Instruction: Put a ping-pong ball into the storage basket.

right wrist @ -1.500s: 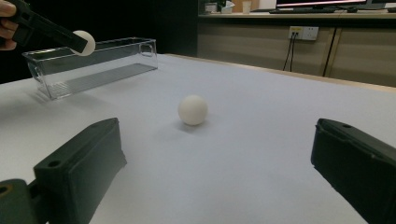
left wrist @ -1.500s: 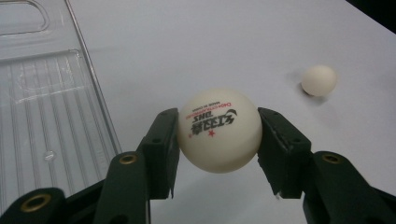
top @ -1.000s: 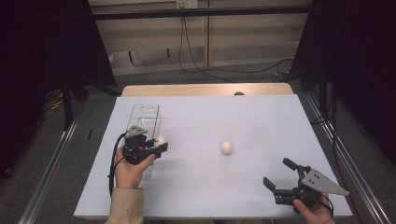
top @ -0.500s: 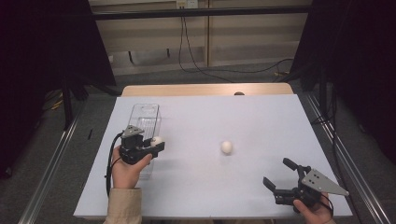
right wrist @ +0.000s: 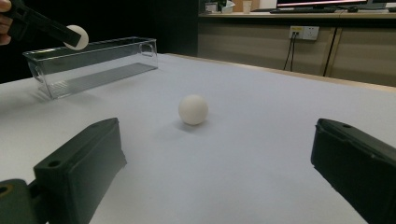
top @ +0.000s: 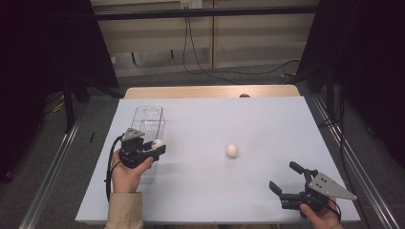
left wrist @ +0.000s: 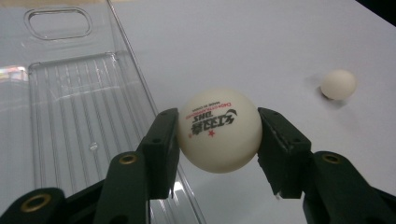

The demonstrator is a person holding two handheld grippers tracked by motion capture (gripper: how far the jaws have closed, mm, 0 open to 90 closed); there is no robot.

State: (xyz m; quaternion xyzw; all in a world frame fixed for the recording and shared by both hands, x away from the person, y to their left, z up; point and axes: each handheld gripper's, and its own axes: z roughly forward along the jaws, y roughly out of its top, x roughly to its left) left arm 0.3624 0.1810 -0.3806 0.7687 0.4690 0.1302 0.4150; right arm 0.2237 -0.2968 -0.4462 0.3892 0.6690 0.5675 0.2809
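At the left of the high view, a clear plastic bin [top: 149, 119] is seen lying lengthwise on the white table [top: 267, 119], its far end toward the top of the frame. Just below it, at centre left, the left gripper [top: 157, 145] is held by a hand in a beige sleeve, and a white ball [top: 157, 142] is clamped between its jaws. In the left gripper view the printed ball [left wrist: 218, 130] is pressed on both sides by the black pads at the middle of the frame, raised above the right edge of the bin [left wrist: 70, 121], which takes up the left half.

Near the middle of the high view, a second white ball [top: 232, 150] is seen lying alone on the table, well apart from both grippers. At the lower right, the right gripper [top: 286, 177] is held with its jaws spread wide and nothing between them. In the right gripper view that loose ball [right wrist: 193, 109] is seen at centre, beyond the parted jaws.
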